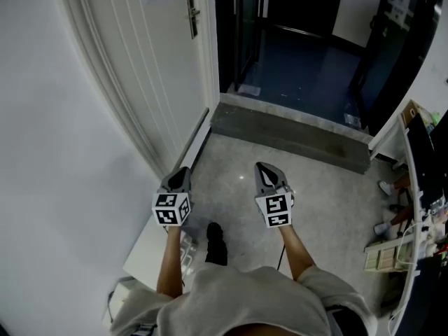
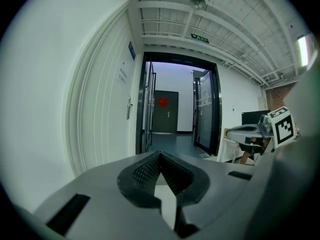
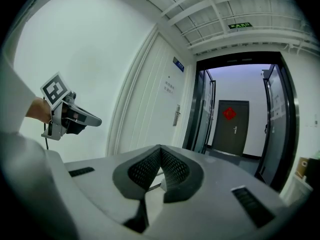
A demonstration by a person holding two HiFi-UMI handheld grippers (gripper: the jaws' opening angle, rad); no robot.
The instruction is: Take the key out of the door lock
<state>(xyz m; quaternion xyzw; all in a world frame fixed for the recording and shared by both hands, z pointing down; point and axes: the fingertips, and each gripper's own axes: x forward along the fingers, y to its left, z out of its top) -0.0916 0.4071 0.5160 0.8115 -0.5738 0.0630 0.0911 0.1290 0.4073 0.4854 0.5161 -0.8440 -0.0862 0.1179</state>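
Head view: the left tongs (image 1: 185,169) and right tongs (image 1: 258,165), both pressed together and empty, hung over the grey floor (image 1: 315,194), with a raised step (image 1: 287,135) ahead. Left gripper view: the lock (image 2: 129,107) sat on the white door (image 2: 102,129), well away. Right gripper view: the key was too small to make out beside the dark doorway (image 3: 240,129).

Head view: high up, looks steeply down on floor (image 1: 318,187), both arms and the white door (image 1: 140,61) at upper left. Left tool (image 2: 160,154) view: low behind its jaws, about level, facing the open doorway, door well off; right tool (image 2: 231,130) at right edge. Right tool view: same setup, left tool at left edge. All share the door handle (image 3: 176,115).
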